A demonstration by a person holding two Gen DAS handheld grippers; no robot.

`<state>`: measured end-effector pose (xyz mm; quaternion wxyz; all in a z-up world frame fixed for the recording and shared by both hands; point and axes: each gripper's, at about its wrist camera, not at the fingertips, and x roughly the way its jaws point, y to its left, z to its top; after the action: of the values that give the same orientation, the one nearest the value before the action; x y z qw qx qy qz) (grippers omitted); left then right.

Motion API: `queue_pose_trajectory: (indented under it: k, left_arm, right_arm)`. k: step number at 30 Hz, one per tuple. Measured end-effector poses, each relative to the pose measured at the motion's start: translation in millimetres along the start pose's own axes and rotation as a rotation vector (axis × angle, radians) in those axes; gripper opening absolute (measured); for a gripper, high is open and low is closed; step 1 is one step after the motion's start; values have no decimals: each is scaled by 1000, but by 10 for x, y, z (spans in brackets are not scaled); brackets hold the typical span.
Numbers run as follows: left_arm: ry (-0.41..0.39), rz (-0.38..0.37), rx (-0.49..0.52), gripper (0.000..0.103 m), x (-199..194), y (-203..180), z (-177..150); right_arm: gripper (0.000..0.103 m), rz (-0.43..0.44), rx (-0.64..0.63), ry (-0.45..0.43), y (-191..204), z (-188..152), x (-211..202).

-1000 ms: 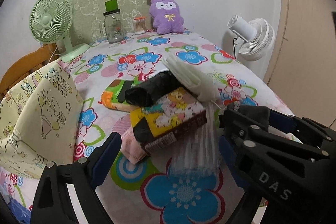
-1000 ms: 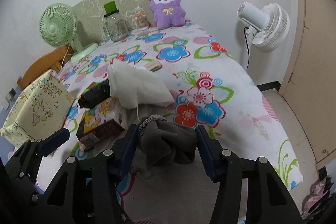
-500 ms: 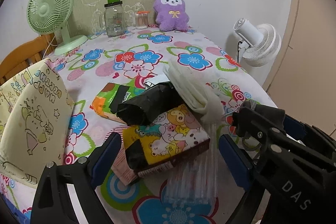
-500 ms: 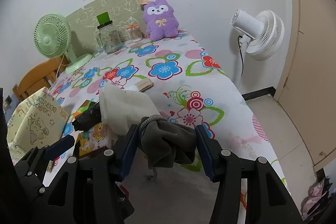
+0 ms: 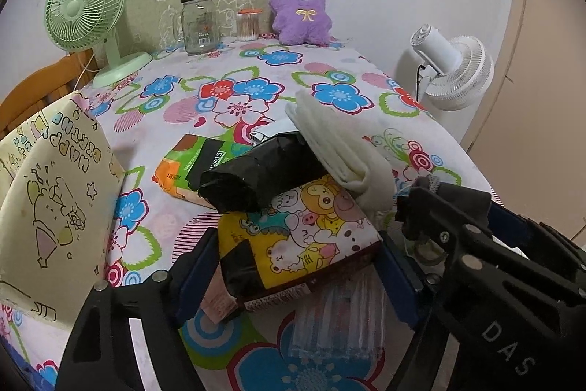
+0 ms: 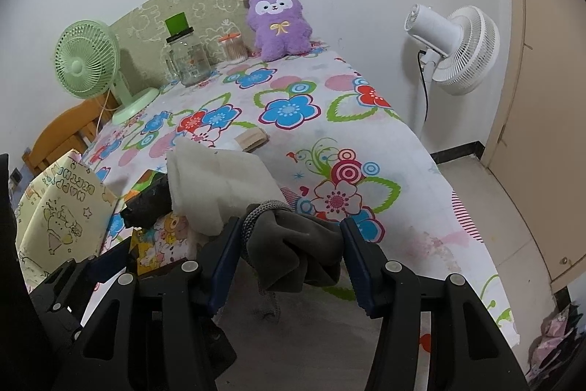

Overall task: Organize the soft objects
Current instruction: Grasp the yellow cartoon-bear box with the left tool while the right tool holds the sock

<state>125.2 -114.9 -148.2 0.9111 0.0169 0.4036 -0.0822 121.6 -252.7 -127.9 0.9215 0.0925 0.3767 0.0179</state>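
On the flowered tablecloth [image 5: 256, 90], the left gripper [image 5: 296, 266] has just been closing its jaws around the yellow cartoon pack [image 5: 300, 237], one blue pad at each end, though contact is unclear. A black bag [image 5: 256, 174] and a white folded cloth [image 5: 340, 149] lie on the pack. The right gripper [image 6: 289, 244] is clamped on a grey cloth [image 6: 293, 244] above the table's near edge

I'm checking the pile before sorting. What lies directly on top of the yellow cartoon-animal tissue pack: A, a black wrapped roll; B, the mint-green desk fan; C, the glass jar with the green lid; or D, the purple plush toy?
A: the black wrapped roll rests across the yellow cartoon-animal tissue pack; the other three stand far back.
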Motion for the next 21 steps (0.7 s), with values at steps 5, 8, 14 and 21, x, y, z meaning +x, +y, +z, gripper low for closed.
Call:
queue_pose_trajectory:
  k: [5,8,14,21]
  left_arm:
    - [-12,-6,-3,82,-76,5,-13]
    - [-29,-2,6,81,-149,-6,-16]
    - [-56,-1,19,81,-291,-24,-17]
    - [-88,8,30,81,-482,-51,11]
  right_arm:
    - [57,-2,-5,-8,44,-12,-64]
    - [57,-6,-5,-16,71,-19,-123]
    - [57,-10,-11,-36,114,-16,-250]
    - [57,-17,-25,-68,167,0,-443]
